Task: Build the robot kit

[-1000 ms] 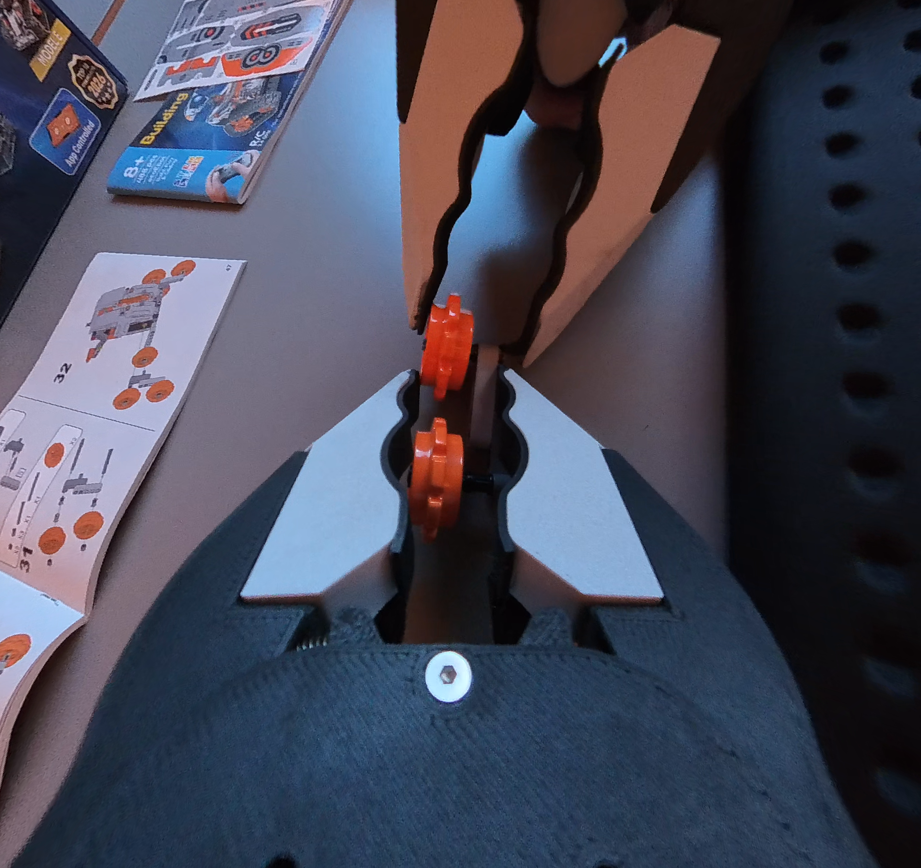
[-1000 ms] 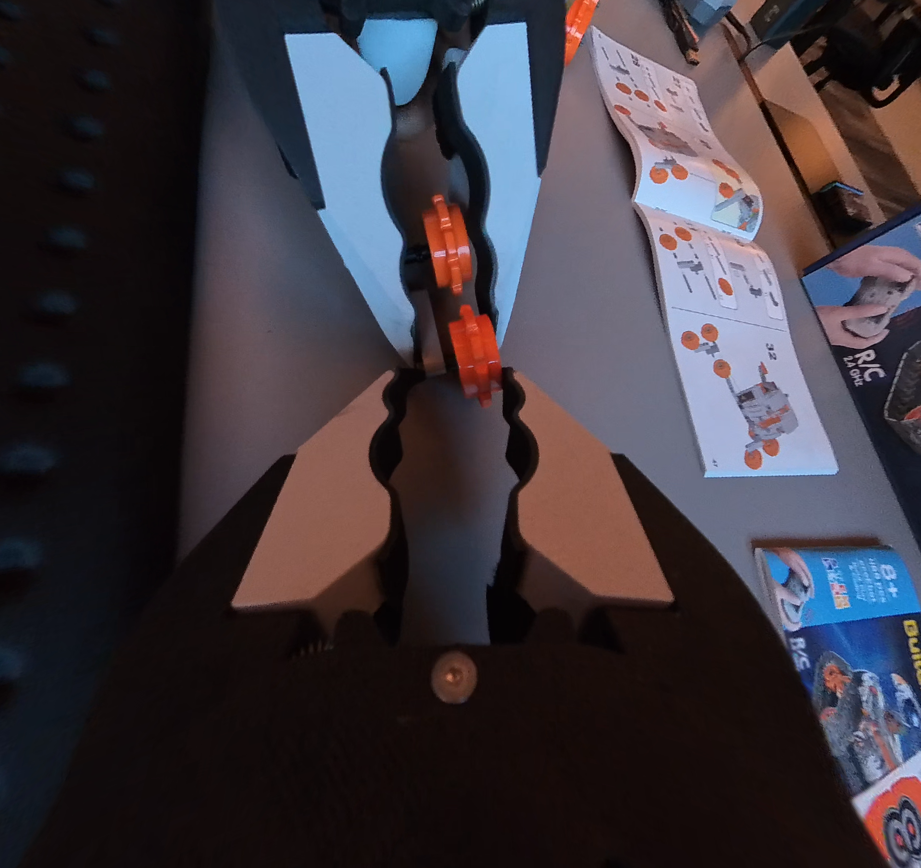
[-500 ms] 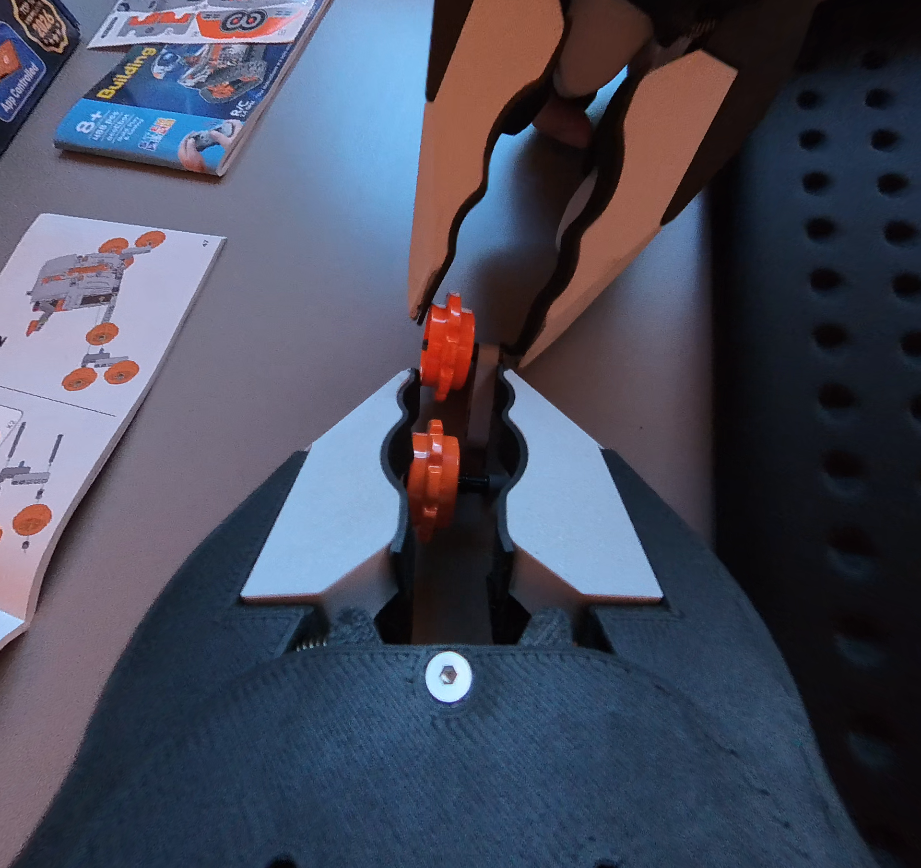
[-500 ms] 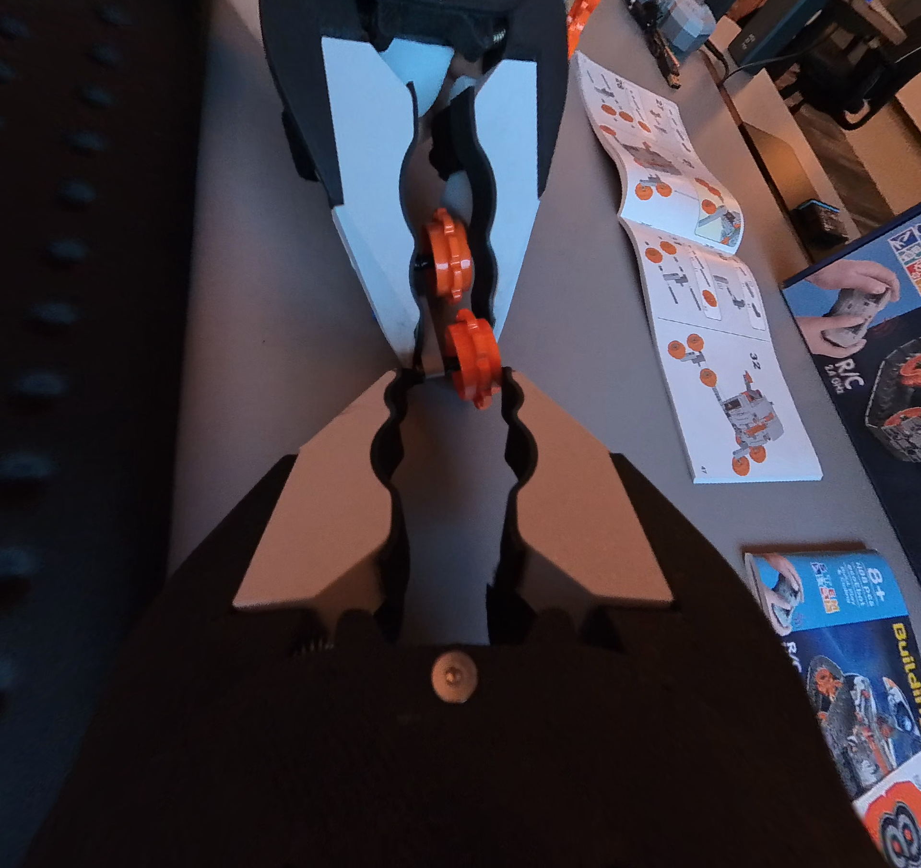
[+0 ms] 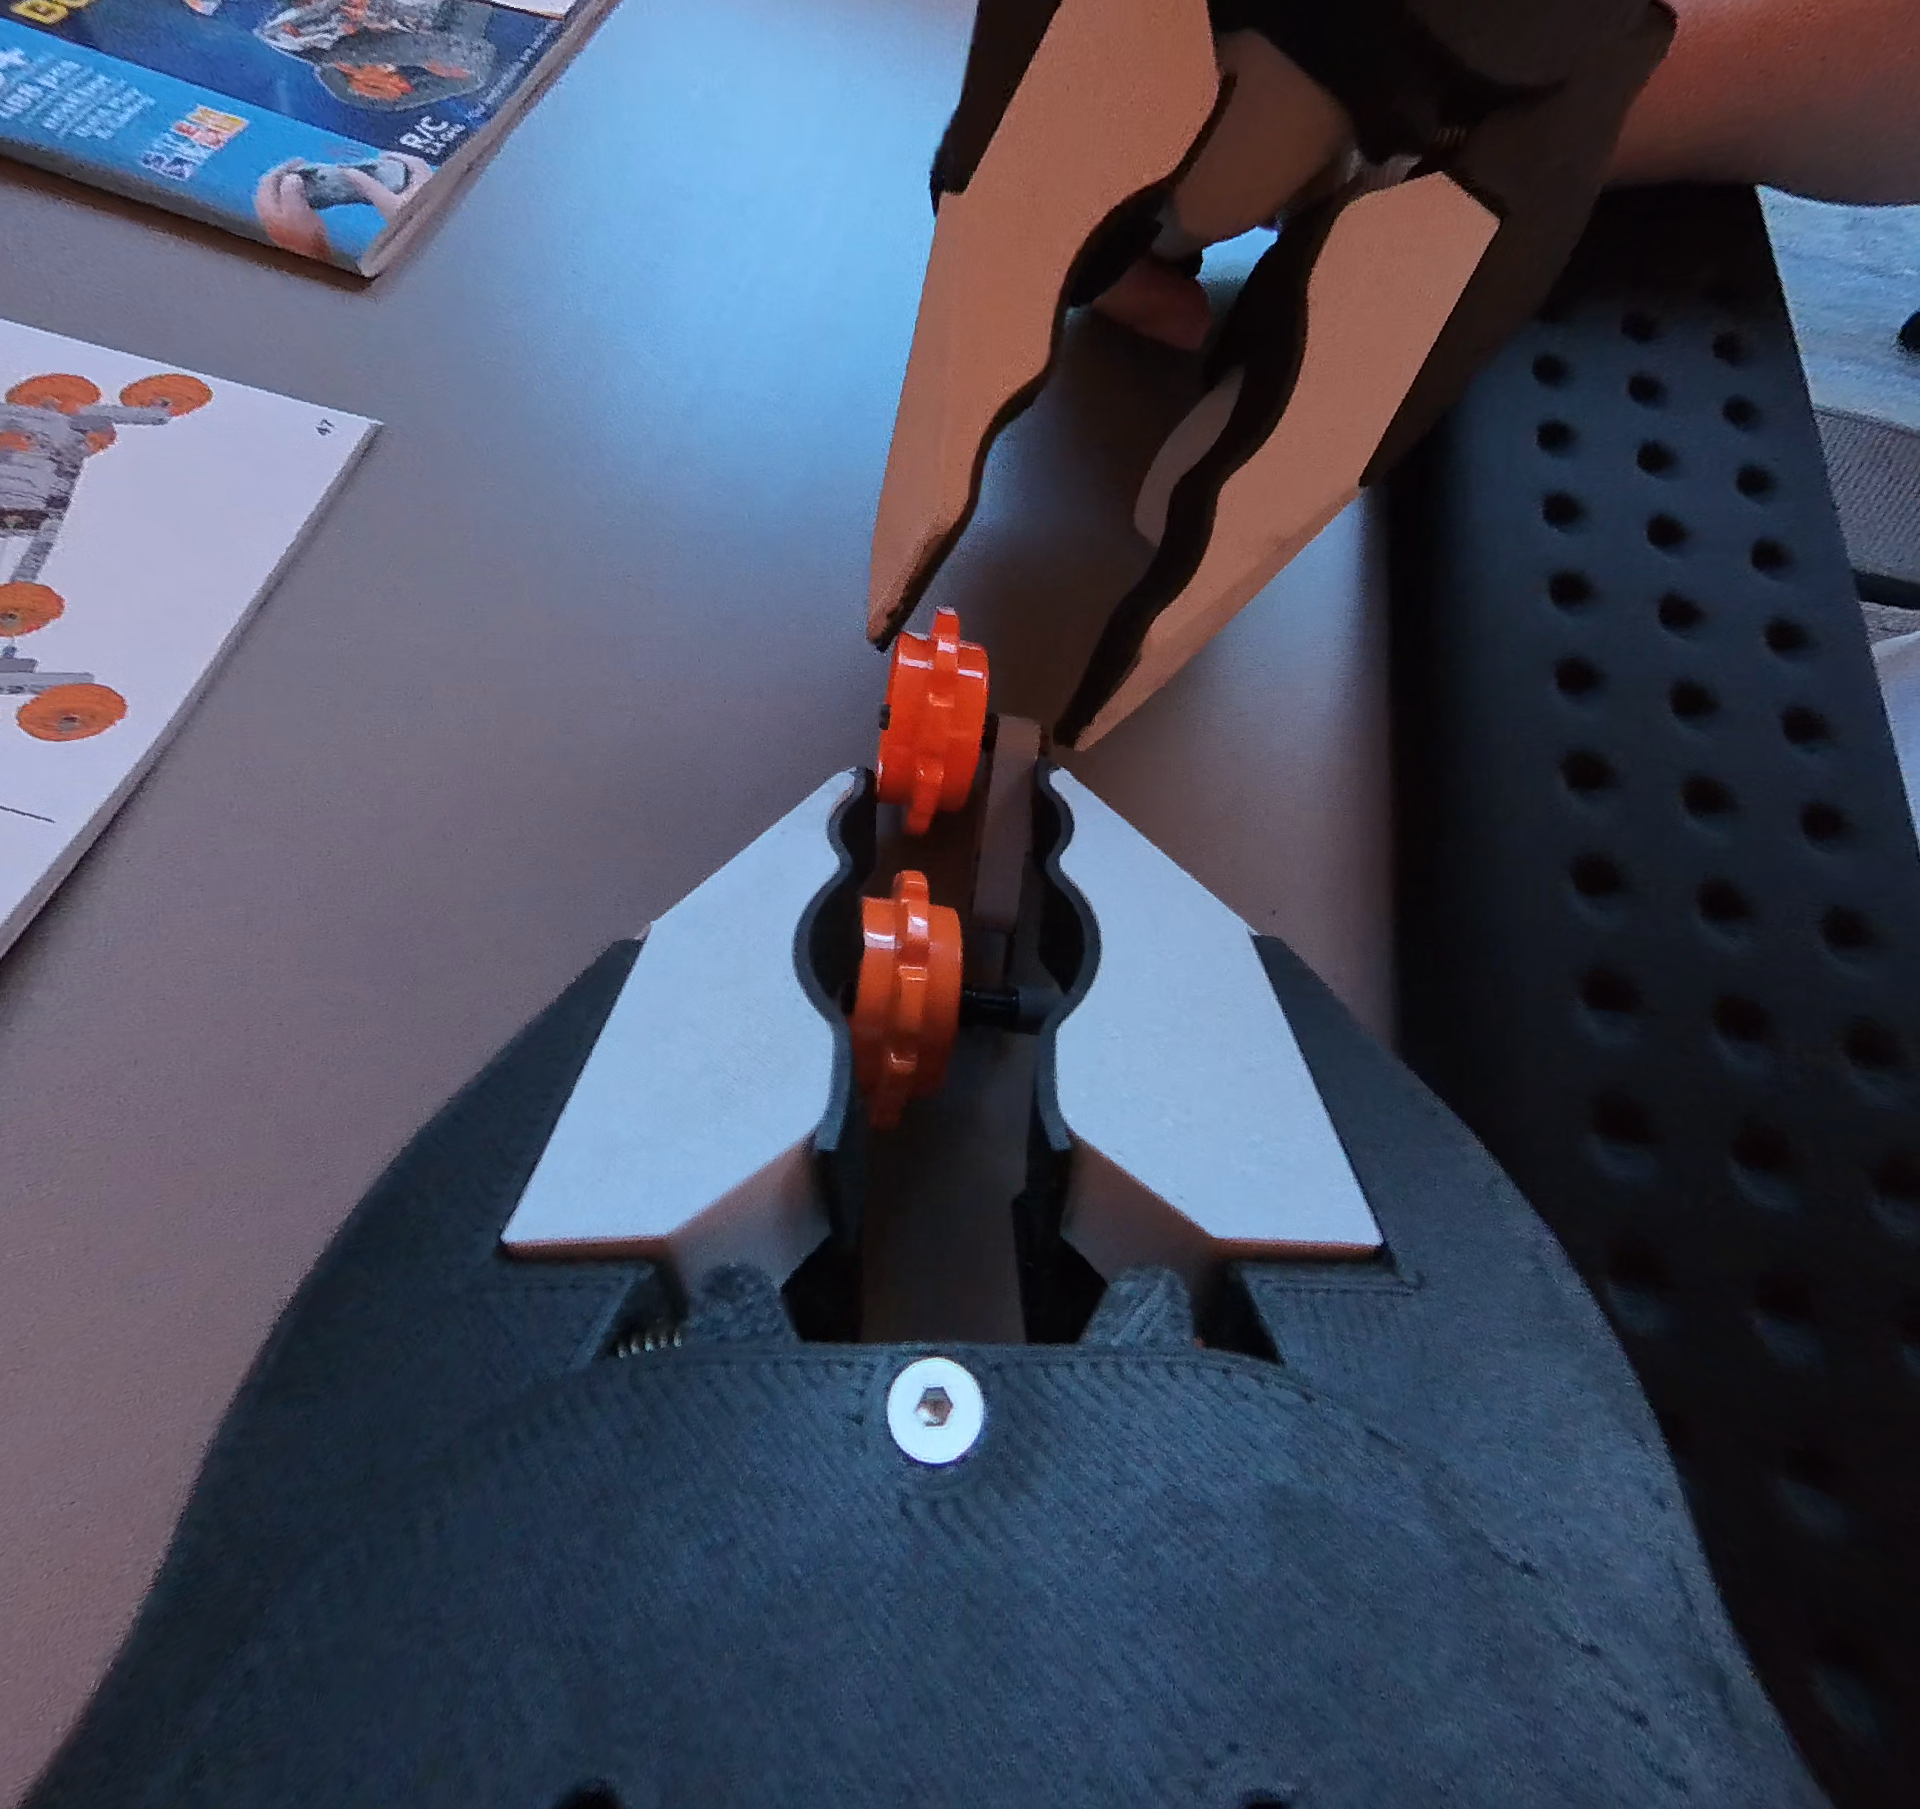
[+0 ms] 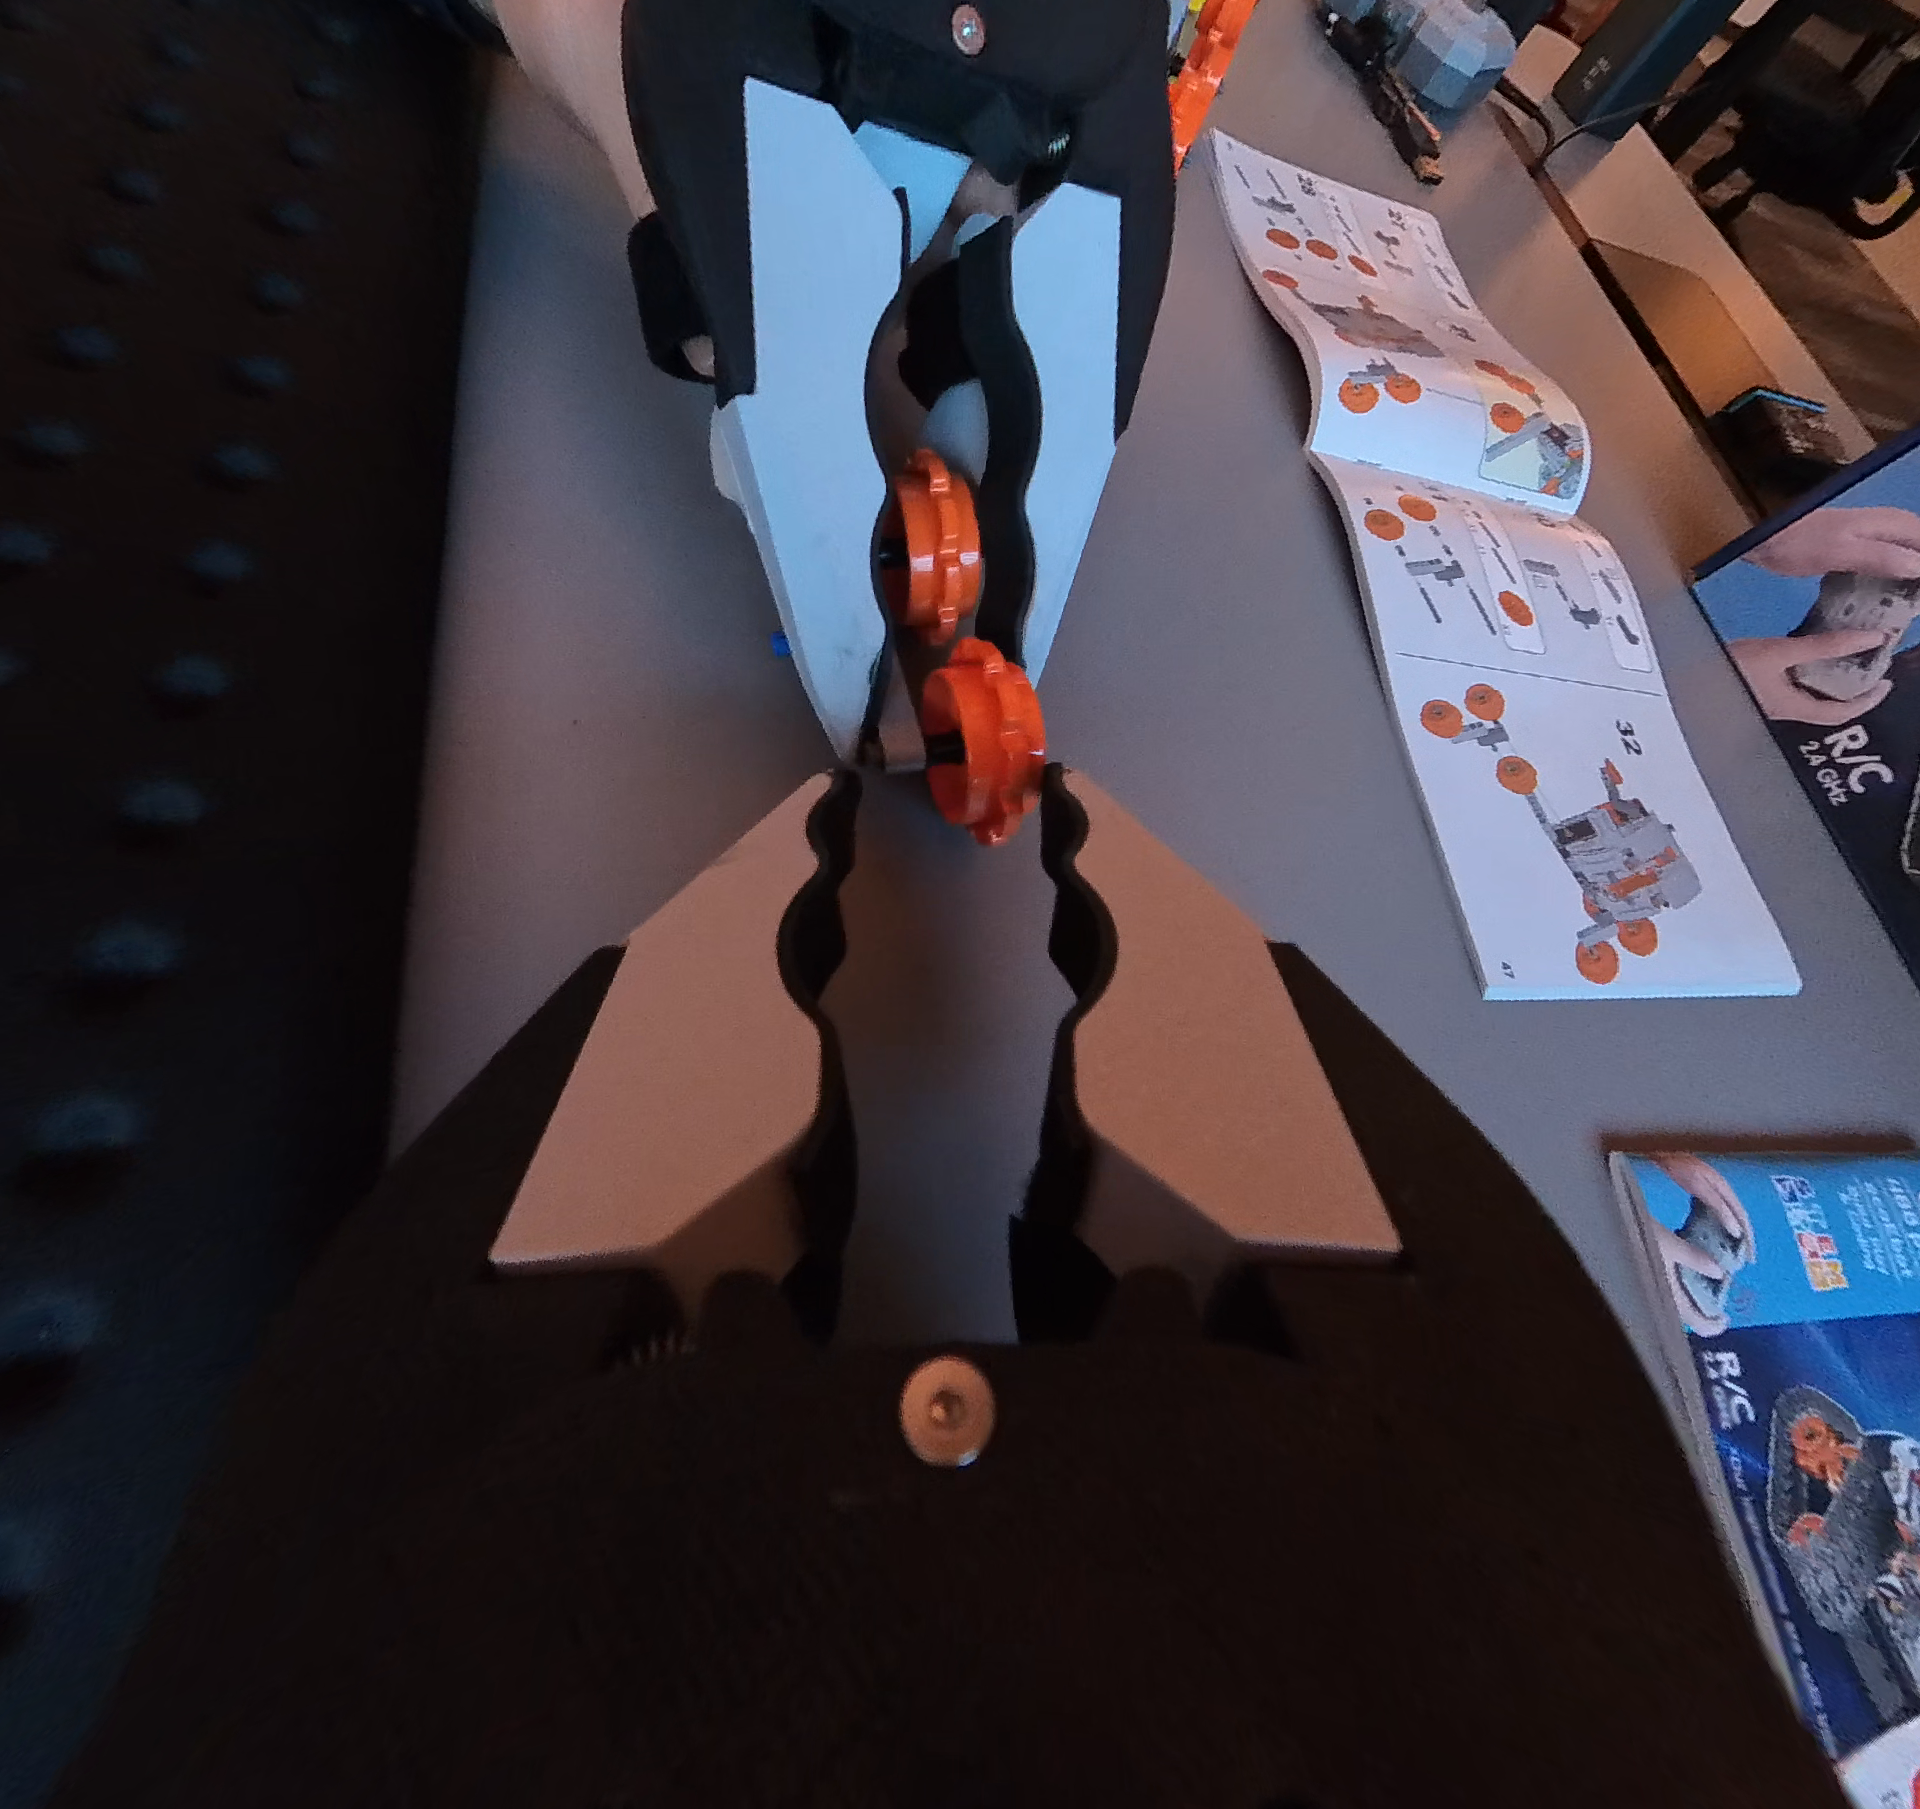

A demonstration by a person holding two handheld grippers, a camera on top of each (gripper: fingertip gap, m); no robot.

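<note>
Grey tabletop with open instruction booklet. Left gripper pinching grey beam bearing two orange gears; right gripper spread, tips flanking the outer gear.

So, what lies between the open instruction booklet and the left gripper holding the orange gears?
Only bare grey table, as the right wrist view shows, separates the open booklet from the left gripper holding the gear assembly.
</note>
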